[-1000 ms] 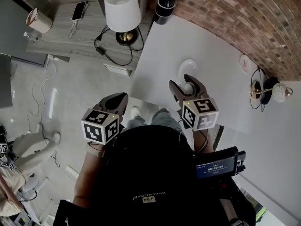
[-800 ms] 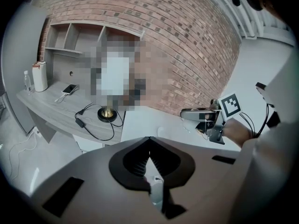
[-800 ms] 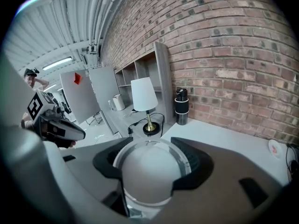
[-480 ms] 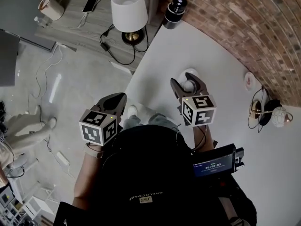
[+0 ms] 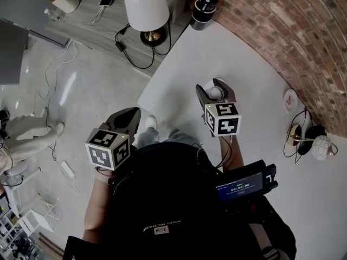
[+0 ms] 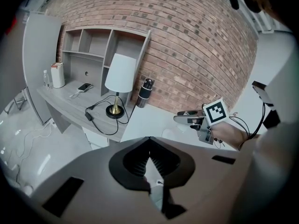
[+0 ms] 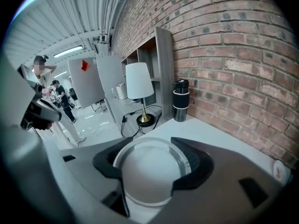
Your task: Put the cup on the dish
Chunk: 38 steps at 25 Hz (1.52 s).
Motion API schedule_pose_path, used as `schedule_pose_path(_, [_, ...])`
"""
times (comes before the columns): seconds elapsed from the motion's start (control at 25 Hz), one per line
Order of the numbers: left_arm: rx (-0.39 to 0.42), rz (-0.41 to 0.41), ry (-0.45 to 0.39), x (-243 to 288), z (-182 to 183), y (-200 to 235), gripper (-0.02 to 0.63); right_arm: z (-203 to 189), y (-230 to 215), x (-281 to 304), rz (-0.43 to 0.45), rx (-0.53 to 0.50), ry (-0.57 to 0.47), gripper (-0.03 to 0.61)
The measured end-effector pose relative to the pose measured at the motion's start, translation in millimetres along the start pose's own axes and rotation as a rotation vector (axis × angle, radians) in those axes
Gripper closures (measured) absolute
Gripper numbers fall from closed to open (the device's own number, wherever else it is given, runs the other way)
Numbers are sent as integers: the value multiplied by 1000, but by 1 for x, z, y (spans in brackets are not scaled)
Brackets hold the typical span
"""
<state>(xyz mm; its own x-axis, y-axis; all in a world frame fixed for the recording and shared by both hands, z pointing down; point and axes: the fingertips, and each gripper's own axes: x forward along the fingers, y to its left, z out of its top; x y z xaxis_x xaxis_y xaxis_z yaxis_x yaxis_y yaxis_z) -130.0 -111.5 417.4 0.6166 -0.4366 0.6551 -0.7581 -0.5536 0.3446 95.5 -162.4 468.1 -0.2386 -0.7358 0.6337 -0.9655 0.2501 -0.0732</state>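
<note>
A white cup (image 5: 216, 93) sits between the jaws of my right gripper (image 5: 212, 89), which is shut on it. Directly under the cup, near the table's front edge, lies a white dish (image 5: 204, 85). In the right gripper view the cup (image 7: 152, 174) fills the space between the jaws, and the dish rim (image 7: 140, 144) rings it from behind. Whether the cup touches the dish I cannot tell. My left gripper (image 5: 132, 114) hangs off the table to the left over the floor, jaws together with nothing in them; the left gripper view shows its tips (image 6: 149, 141) meeting.
The white table (image 5: 260, 75) runs along a brick wall. A black tumbler (image 5: 205, 4) stands at its far corner. A white-shaded lamp (image 5: 143, 7) stands on a grey shelf unit beyond. A small round disc (image 5: 291, 99) and a brass fixture (image 5: 320, 145) are at the right.
The head view has shifted. My right gripper has carried the cup slightly forward, further over the dish. The left gripper has barely moved.
</note>
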Motion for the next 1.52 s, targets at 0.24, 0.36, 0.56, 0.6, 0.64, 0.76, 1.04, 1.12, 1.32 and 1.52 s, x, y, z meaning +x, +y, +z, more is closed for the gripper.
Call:
schedule_pose_path(0.24, [-23,41,0,1,-6,-6,607,-20,-16,14,5,-17,36,322])
schedule_pose_path(0.36, [-35,61,2,0,-9,-7,607,-29,-22,20,9,-24,51,322])
schedule_pose_path(0.56, [-47,85,10,0,-13,-9,607,-45,-30,31,13,-53,72,322])
schedule_pose_path(0.6, [-50,89,11,0,-14,-9,607,-48,-32,34,14,-54,77,322])
schedule_pose_path(0.64, [-53,93,12,0,-15,-10,607,-52,-33,36,15,-52,83,322])
schedule_pose_path(0.76, [-64,104,13,1,-15,-10,607,-60,-38,42,19,-47,97,322])
schedule_pose_path(1.04, [-78,129,20,1,-19,-12,607,-80,-45,55,28,-58,126,322])
schedule_pose_path(1.12, [-81,135,20,1,-20,-13,607,-85,-47,58,32,-64,135,322])
schedule_pose_path(1.32, [-92,143,24,3,-23,-16,607,-98,-50,65,40,-83,150,322])
schedule_pose_path(1.52, [-107,148,25,4,-26,-20,607,-113,-54,73,35,-103,163,322])
